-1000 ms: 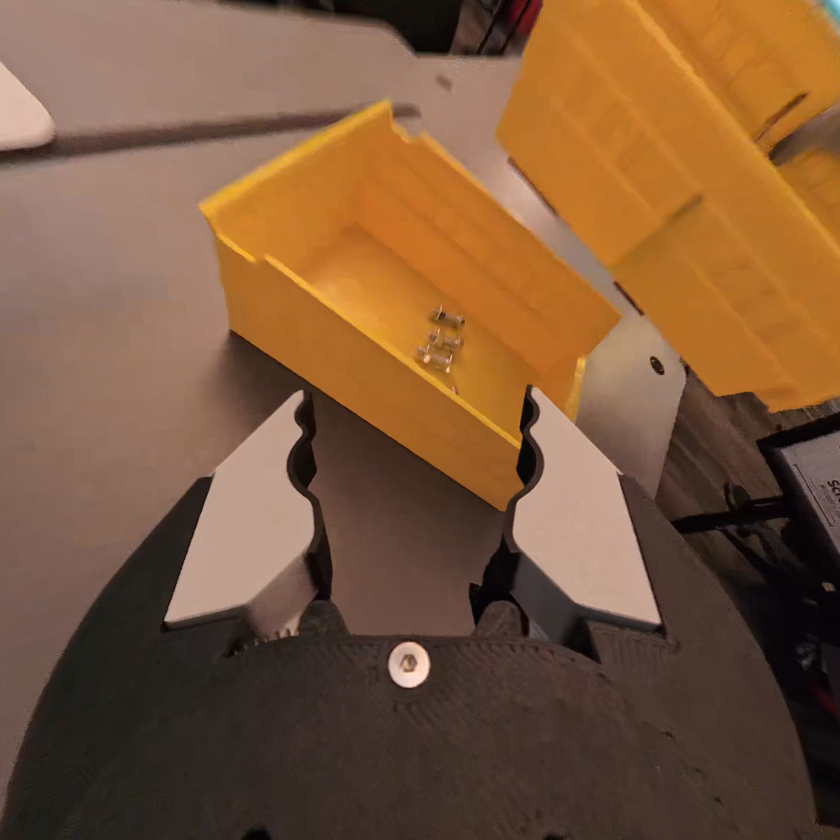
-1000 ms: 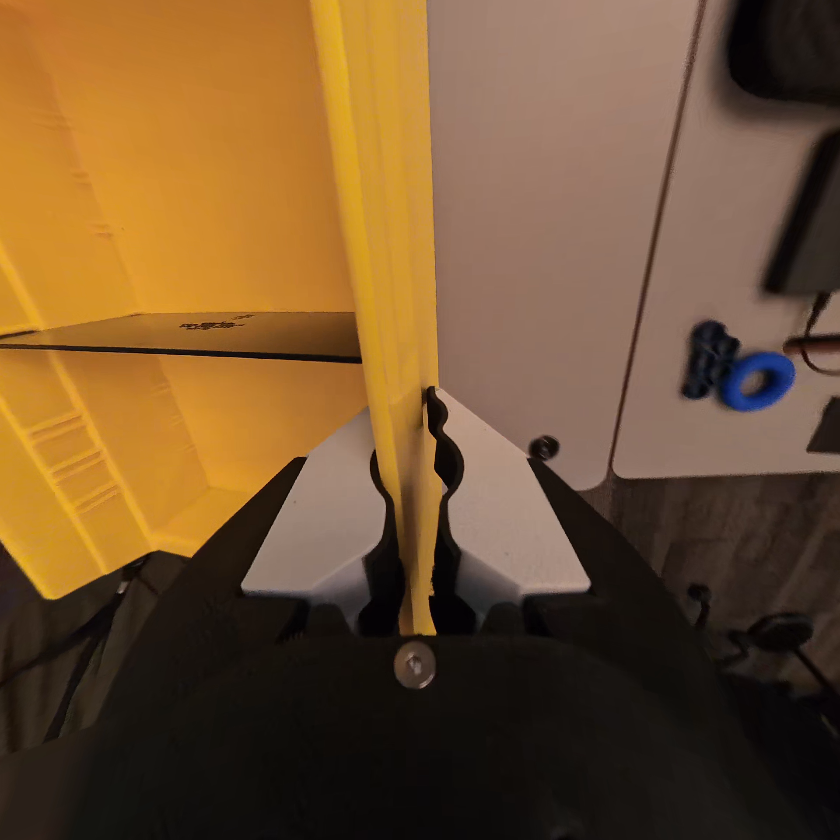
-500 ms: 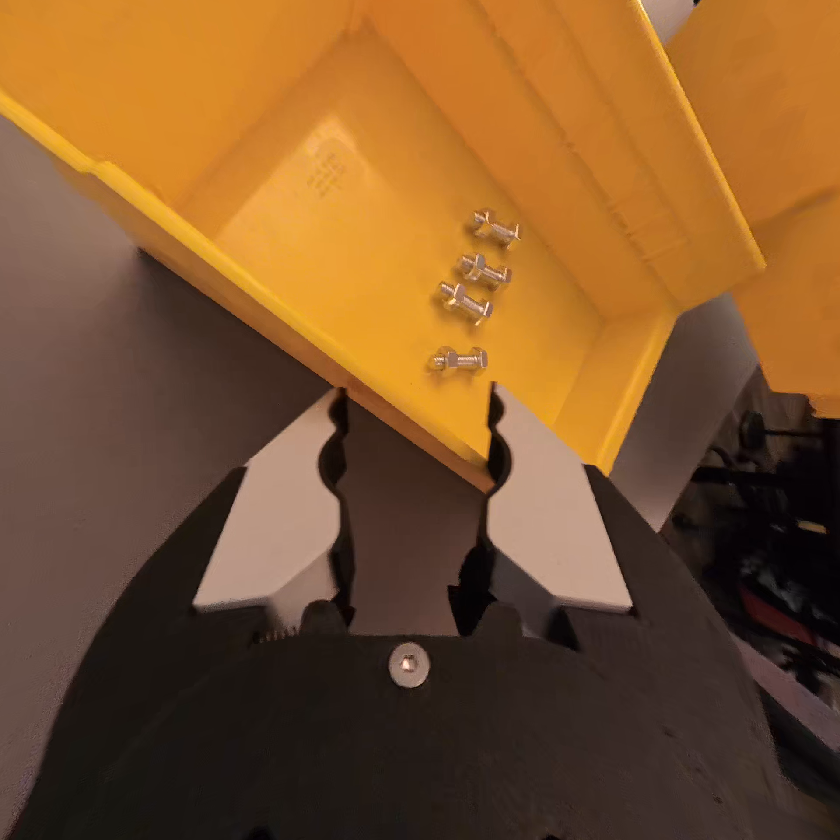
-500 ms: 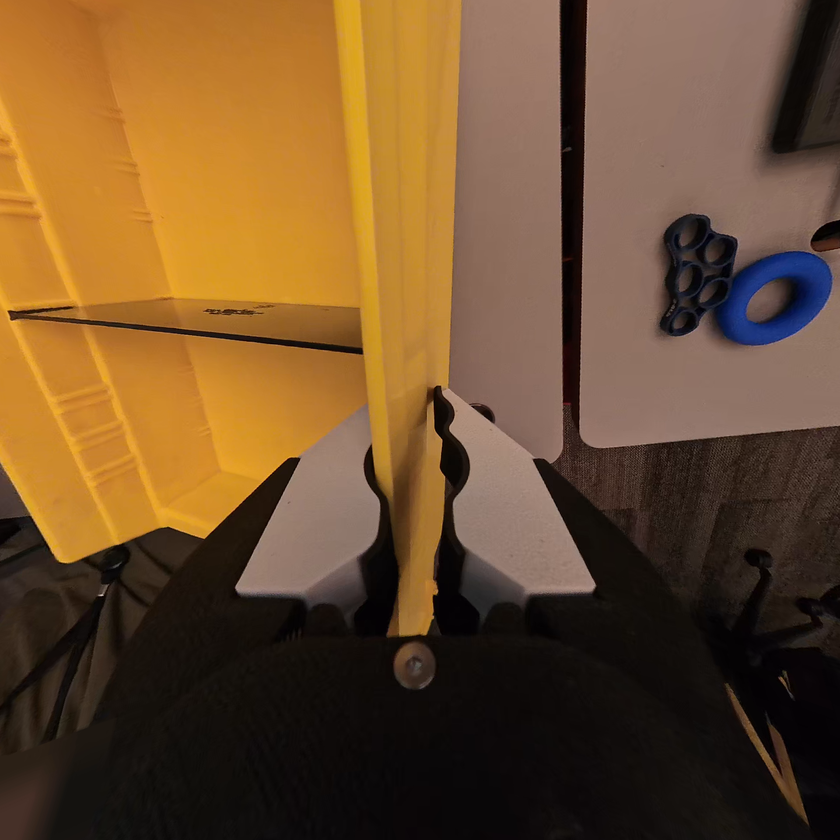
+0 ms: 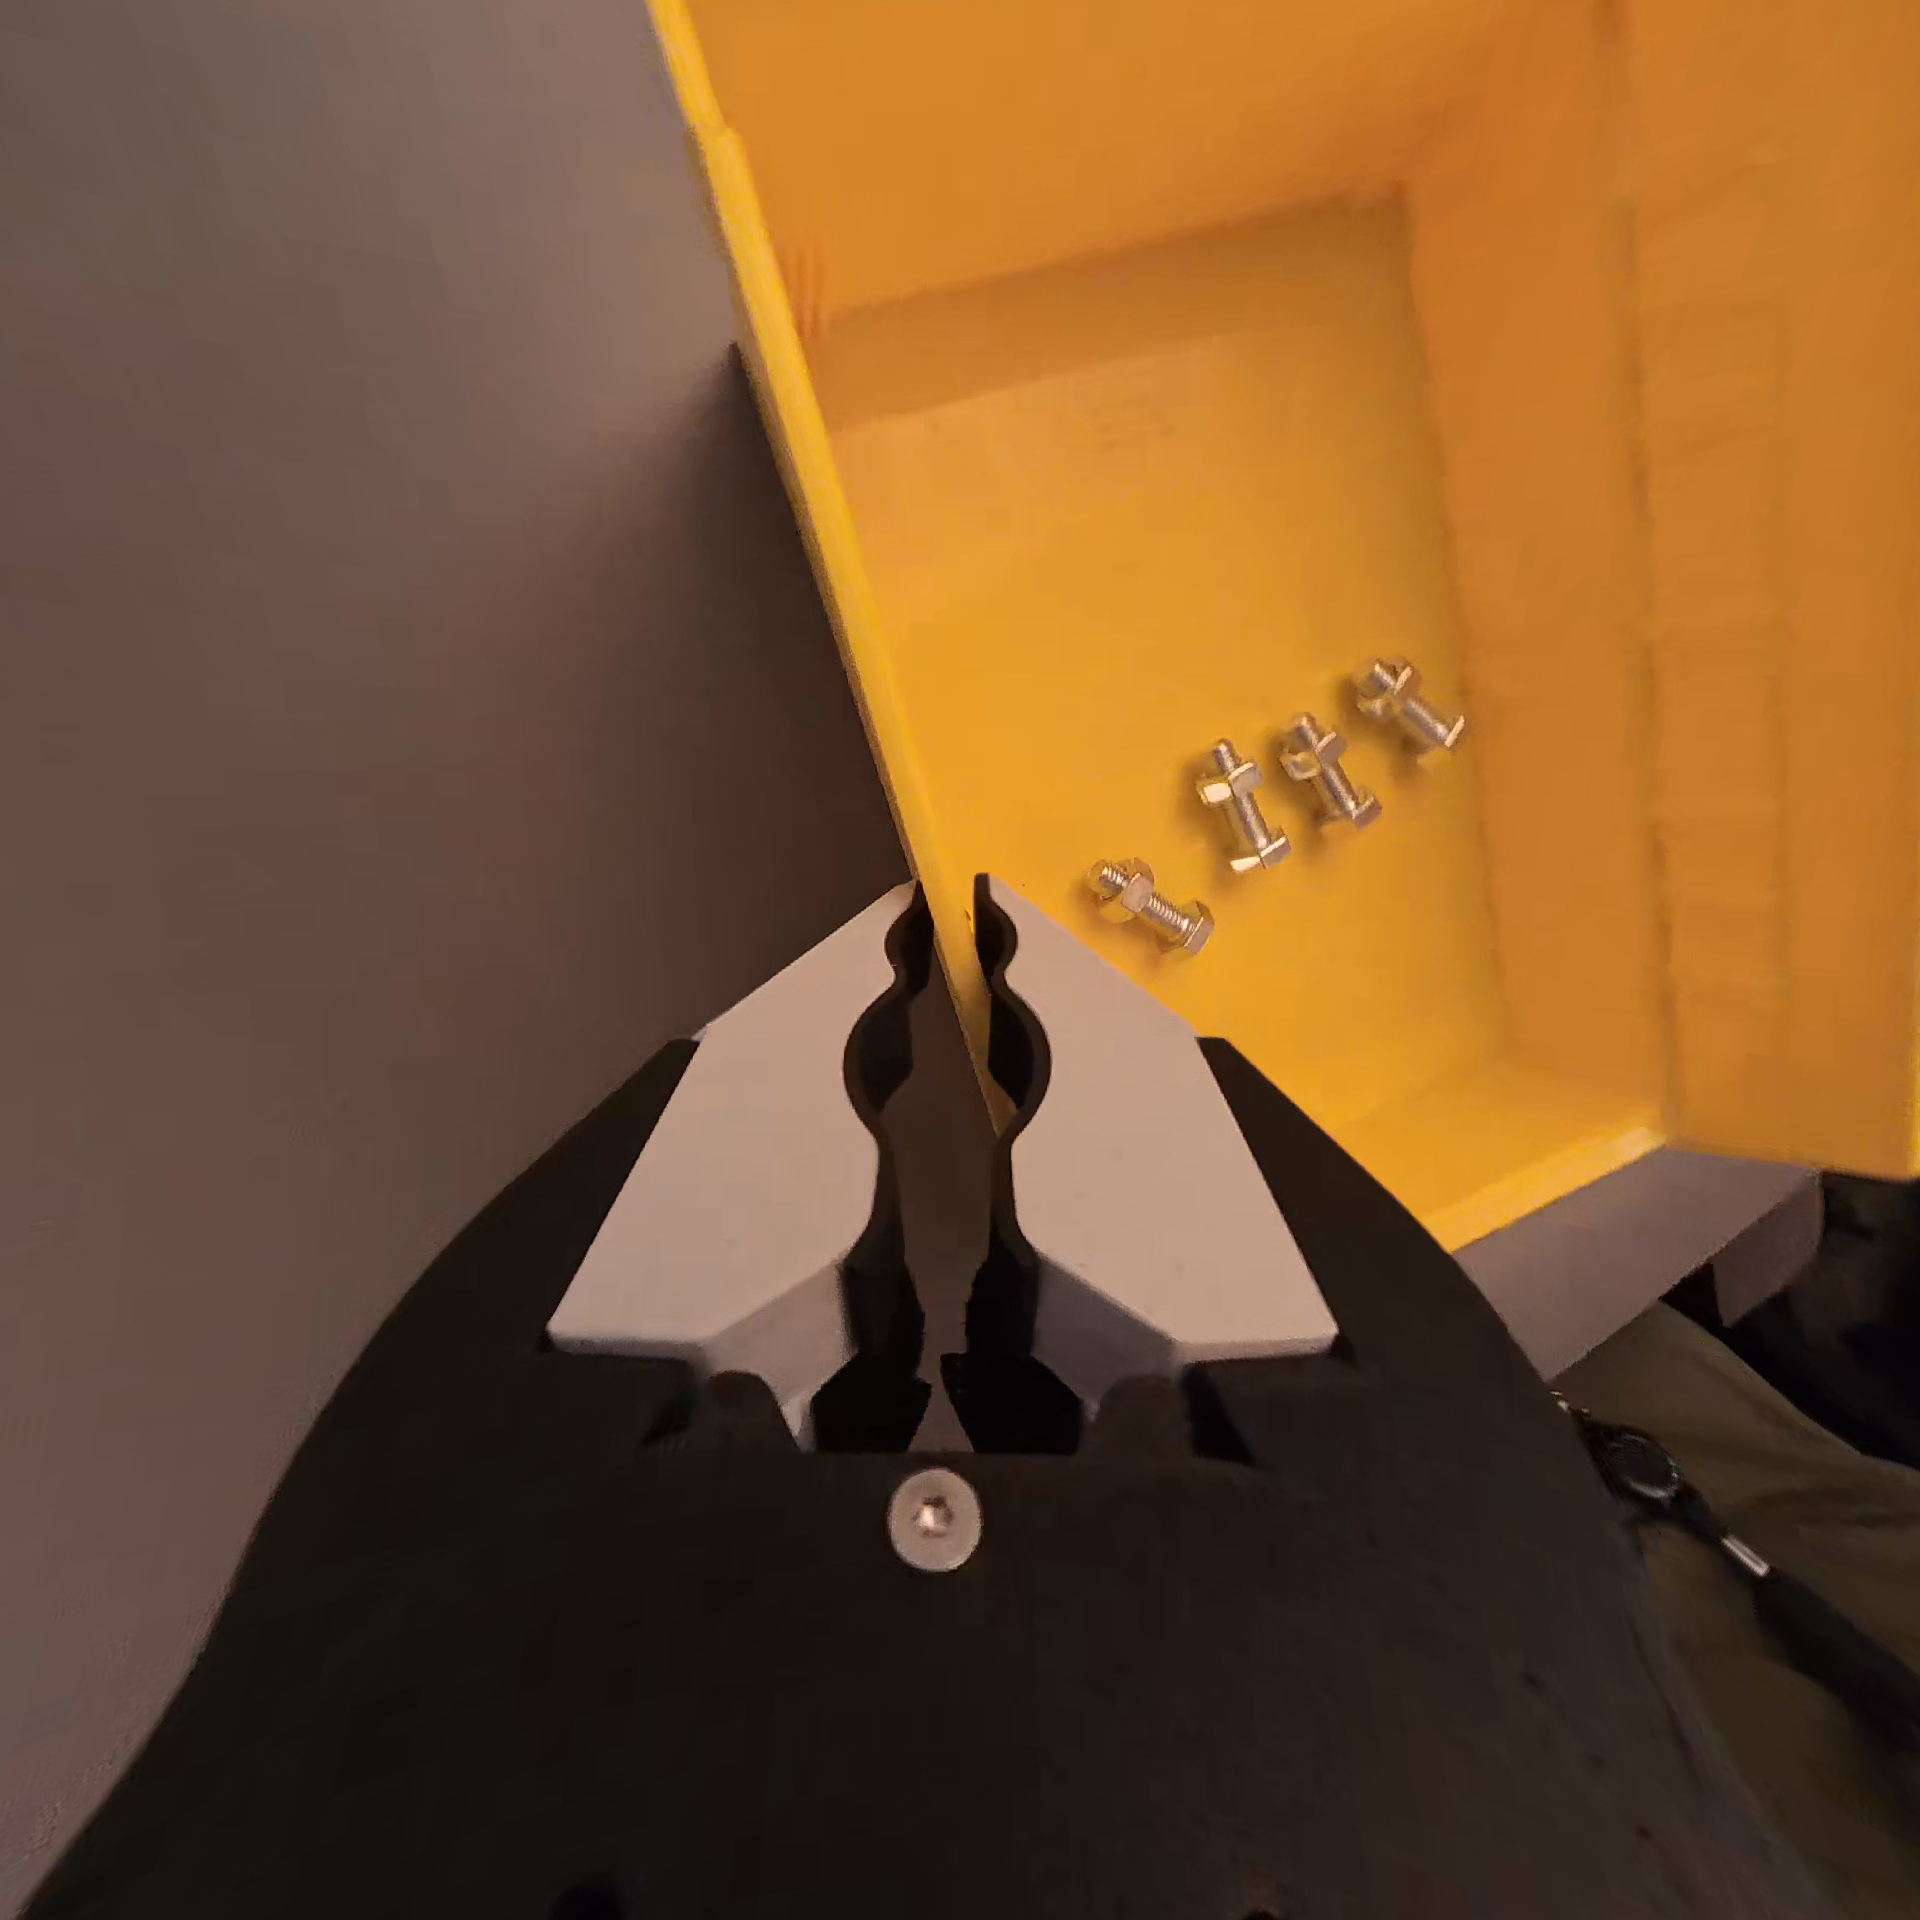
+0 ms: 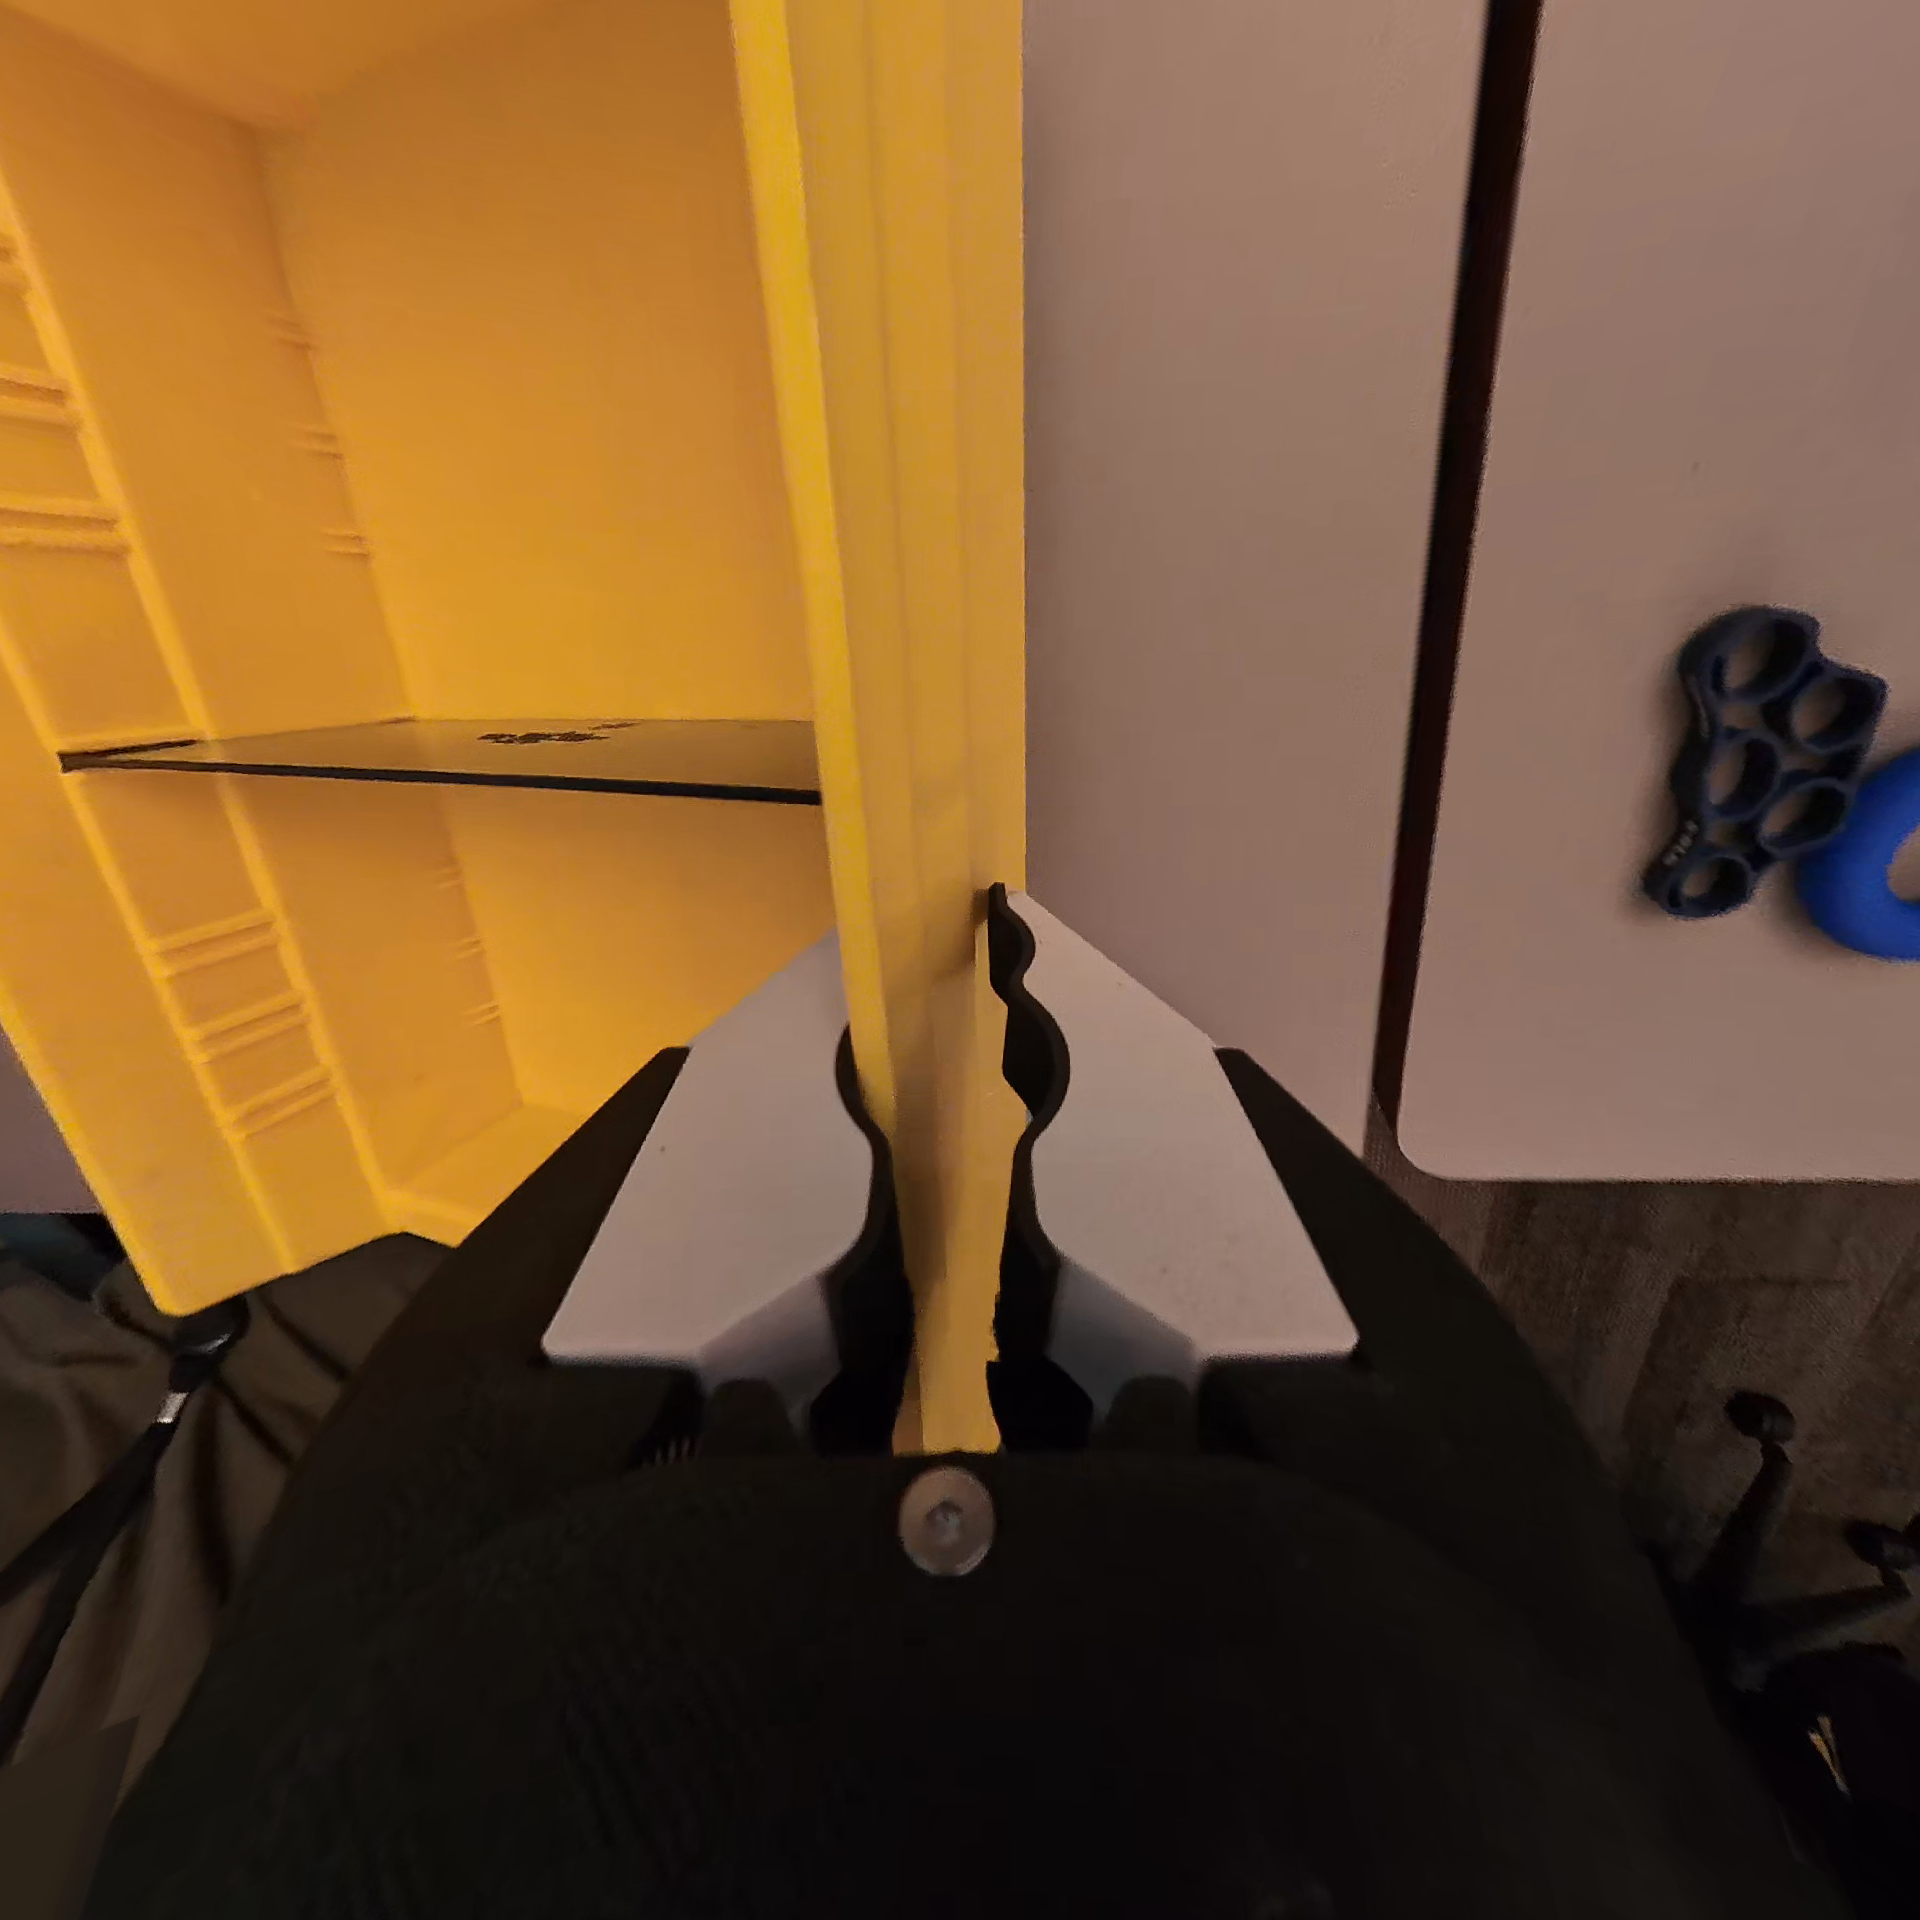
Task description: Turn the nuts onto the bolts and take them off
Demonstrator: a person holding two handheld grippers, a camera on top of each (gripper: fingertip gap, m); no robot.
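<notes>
both sets of jaws narrow, each pinching a yellow bin wall. left gripper [image 5: 948, 902] clamps the near-left wall of the small bin [image 5: 1143, 499], which sits on the grey table [image 5: 364, 520]. right gripper [image 6: 914, 935] grips the right wall of a bigger bin [image 6: 520, 416] with a dark divider [image 6: 468, 753]; that bin looks lifted off the table.

four bolts [image 5: 1280, 805] lie in a row on the small bin's floor, just right of the left gripper, each with a nut threaded on.

judgement: threading looks done; unscrewing not started. blue rings [image 6: 1766, 790] lie far right.
</notes>
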